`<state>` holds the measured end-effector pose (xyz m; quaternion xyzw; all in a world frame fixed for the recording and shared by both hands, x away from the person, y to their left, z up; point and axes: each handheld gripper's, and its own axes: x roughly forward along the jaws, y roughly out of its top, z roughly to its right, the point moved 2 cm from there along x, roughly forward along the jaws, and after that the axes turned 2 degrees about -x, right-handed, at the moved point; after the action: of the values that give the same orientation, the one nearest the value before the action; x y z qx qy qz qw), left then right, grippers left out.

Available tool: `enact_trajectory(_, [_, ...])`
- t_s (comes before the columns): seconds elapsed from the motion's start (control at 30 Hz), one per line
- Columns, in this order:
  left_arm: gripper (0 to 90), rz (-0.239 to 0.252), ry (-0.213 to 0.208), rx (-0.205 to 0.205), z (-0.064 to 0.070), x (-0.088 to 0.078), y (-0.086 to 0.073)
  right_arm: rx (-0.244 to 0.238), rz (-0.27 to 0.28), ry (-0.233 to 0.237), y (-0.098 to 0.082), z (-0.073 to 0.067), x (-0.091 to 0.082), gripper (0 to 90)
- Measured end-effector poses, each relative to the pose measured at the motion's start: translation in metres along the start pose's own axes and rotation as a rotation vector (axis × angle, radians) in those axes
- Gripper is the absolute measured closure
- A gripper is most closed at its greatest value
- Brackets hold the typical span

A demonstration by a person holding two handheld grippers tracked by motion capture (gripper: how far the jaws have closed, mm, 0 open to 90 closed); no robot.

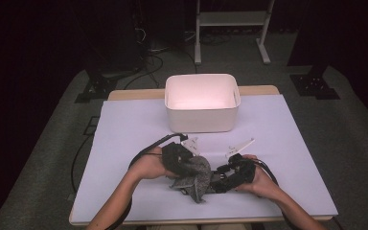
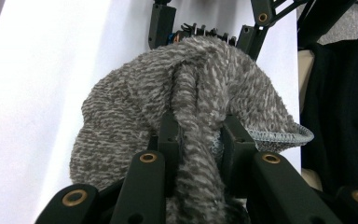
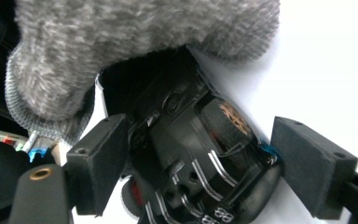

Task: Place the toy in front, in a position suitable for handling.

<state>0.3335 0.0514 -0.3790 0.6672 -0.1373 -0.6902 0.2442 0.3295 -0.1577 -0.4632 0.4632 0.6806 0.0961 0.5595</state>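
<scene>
Nearest me, my left gripper (image 2: 198, 140) has its fingers pinched tight on a fold of the grey knit cloth (image 2: 186, 93). My right gripper (image 3: 200, 158) has its fingers spread around a black toy car (image 3: 205, 154) half under that cloth; I cannot tell whether they press it. Farther off, the white bin (image 1: 202, 103) on the table (image 1: 292, 143) holds nothing I can see, so I judge the job only started.
</scene>
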Motion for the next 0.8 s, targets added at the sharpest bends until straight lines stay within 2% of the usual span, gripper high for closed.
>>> enact_trajectory(0.1, [73.0,0.001,0.006,0.002,0.0,-0.001,0.001,-0.008,-0.014,0.008,-0.002,-0.005,0.0,20.0])
enact_trajectory(0.17, [73.0,0.001,0.002,0.006,0.0,-0.001,0.002,-0.042,-0.051,0.027,-0.006,-0.01,0.003,17.9])
enact_trajectory(0.2, [72.9,0.0,0.002,0.006,0.001,-0.002,0.002,-0.118,-0.063,-0.016,-0.008,-0.018,0.005,17.2])
enact_trajectory(0.23, [73.0,0.001,0.0,0.006,0.002,-0.002,0.002,-0.171,-0.072,-0.054,-0.009,-0.023,0.007,19.3])
enact_trajectory(0.27, [73.0,-0.001,0.001,0.007,0.003,-0.001,0.003,-0.182,-0.072,-0.067,-0.009,-0.026,0.008,21.1])
enact_trajectory(0.3, [73.0,-0.003,-0.001,0.014,0.003,-0.001,0.003,-0.173,-0.069,-0.068,-0.009,-0.026,0.009,23.3])
enact_trajectory(0.4, [72.9,0.003,-0.009,0.013,0.005,-0.001,0.002,-0.188,-0.031,-0.021,-0.013,-0.025,0.005,32.7])
enact_trajectory(0.43, [72.9,0.002,-0.012,0.012,0.005,-0.001,0.002,-0.195,-0.007,-0.002,-0.014,-0.025,0.001,41.5])
enact_trajectory(0.47, [72.9,-0.002,-0.015,0.015,0.004,-0.001,0.001,-0.2,0.022,0.038,-0.015,-0.025,-0.003,50.0])
enact_trajectory(0.5, [72.7,0.0,-0.016,0.013,0.004,-0.001,0.001,-0.22,0.042,0.056,-0.015,-0.027,-0.007,51.3])
enact_trajectory(0.6, [72.6,-0.002,-0.023,0.016,0.005,0.002,0.001,-0.288,0.02,0.04,-0.017,-0.034,-0.005,53.3])
enact_trajectory(0.8, [72.6,-0.005,-0.023,0.017,0.005,0.001,0.002,-0.359,0.007,0.023,-0.018,-0.042,-0.004,56.8])
